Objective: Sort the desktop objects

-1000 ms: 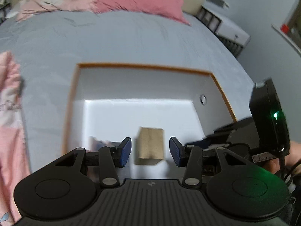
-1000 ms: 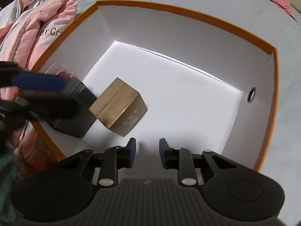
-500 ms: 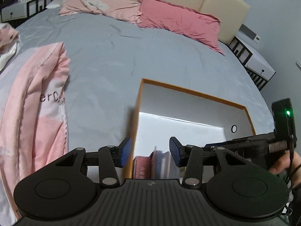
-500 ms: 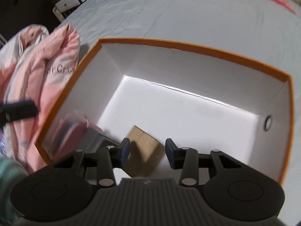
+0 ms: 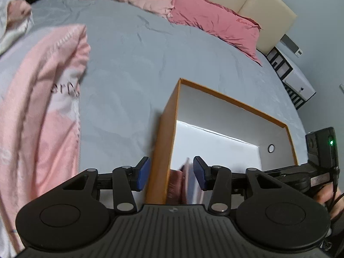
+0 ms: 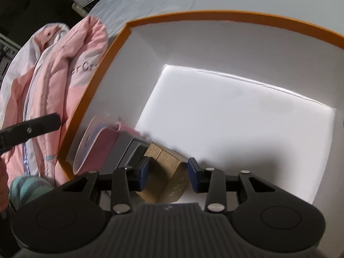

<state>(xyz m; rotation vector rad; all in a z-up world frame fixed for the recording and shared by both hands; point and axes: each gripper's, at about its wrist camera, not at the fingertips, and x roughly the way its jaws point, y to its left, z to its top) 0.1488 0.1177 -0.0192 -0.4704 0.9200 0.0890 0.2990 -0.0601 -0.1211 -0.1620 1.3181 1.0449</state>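
My right gripper [image 6: 167, 173] is nearer, its jaws closing around the gold box [image 6: 166, 177] in the orange box's [image 6: 225, 14] near-left corner, pads not yet pressing; my left gripper [image 5: 171, 173], also closing, straddles the wall.

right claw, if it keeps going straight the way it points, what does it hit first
Most likely the gold-brown cardboard cube box. It sits directly between the closing pads of the right claw, which do not touch it yet, inside the orange-rimmed white storage box. Depth is hard to judge in this fisheye view.
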